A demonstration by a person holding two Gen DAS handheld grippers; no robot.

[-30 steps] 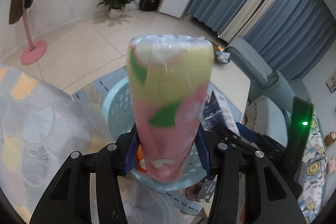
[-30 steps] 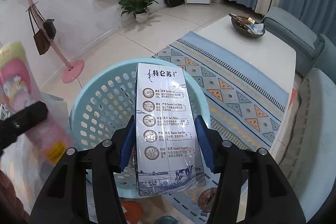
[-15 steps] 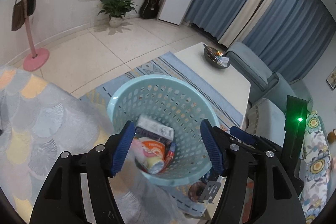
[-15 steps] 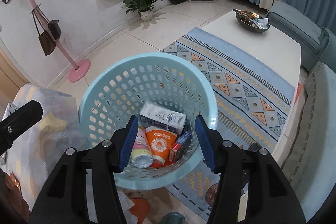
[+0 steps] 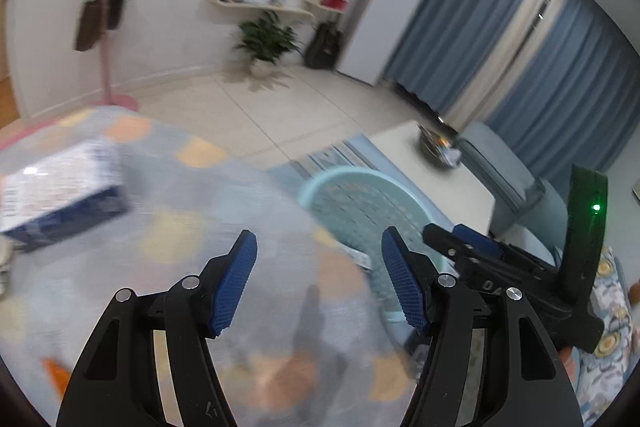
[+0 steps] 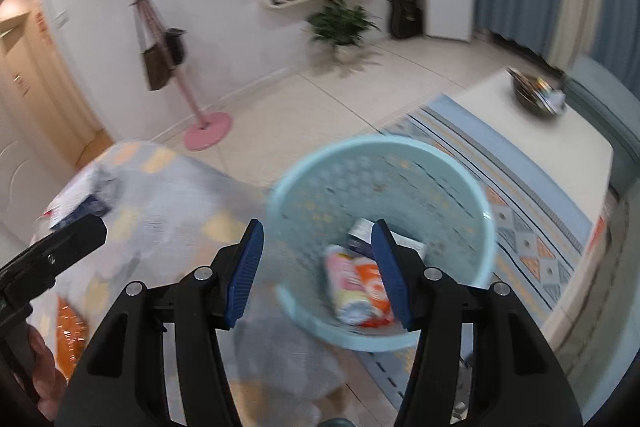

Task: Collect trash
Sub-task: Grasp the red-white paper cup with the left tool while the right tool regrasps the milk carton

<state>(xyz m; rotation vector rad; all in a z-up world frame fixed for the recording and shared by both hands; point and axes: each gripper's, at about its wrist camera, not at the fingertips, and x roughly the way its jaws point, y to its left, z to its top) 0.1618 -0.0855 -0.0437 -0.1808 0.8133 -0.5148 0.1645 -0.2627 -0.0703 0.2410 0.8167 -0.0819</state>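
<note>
Both grippers empty, jaws spread: left gripper (image 5: 318,281), right gripper (image 6: 316,271). Next trash, blue-white carton (image 5: 60,187), far left on cloth-covered table (image 5: 180,227); basket (image 6: 476,195) right. Approach level, straddle carton squarely before closing

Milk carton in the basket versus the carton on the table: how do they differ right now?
The milk carton in the basket lies low against other trash, partly hidden by the right gripper. The carton on the table lies alone on the patterned cloth, uncollected. Both are white and dark blue; neither is gripped.

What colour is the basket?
Light blue basket, clearest in the right wrist view.
</note>
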